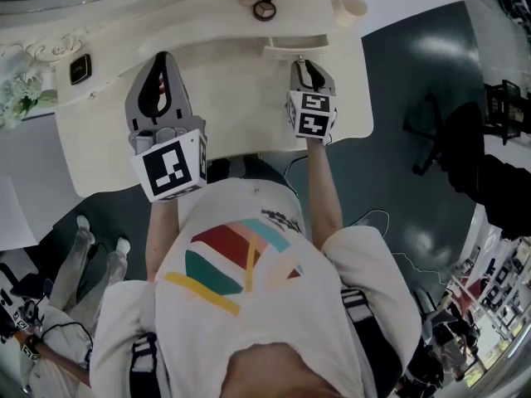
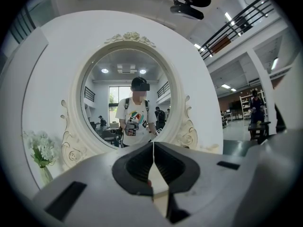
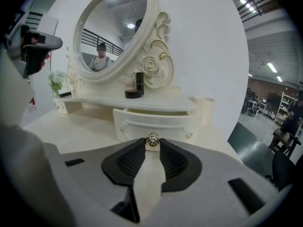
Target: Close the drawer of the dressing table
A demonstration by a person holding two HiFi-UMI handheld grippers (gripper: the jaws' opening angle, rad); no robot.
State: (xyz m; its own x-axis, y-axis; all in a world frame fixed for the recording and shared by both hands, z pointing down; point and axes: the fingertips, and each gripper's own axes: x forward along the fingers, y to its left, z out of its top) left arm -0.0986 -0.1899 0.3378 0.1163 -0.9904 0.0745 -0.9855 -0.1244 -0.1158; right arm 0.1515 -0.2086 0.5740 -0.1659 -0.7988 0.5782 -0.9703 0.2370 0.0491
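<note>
The cream dressing table (image 1: 232,114) has a small drawer (image 3: 142,121) under its raised shelf, standing pulled out a little. In the right gripper view the drawer's metal knob (image 3: 152,139) sits pinched between the tips of my right gripper (image 3: 152,144). From the head view, the right gripper (image 1: 304,63) reaches to the drawer front (image 1: 290,49). My left gripper (image 1: 162,63) hovers over the tabletop to the left, away from the drawer. Its jaws (image 2: 154,148) meet with nothing between them, facing the oval mirror (image 2: 130,56).
On the shelf stand a dark bottle (image 3: 139,82) and a low black jar (image 3: 133,94); a cream cup (image 3: 204,109) is at its right end. White flowers (image 2: 41,148) stand at the table's left. An office chair (image 1: 431,131) is on the floor at the right.
</note>
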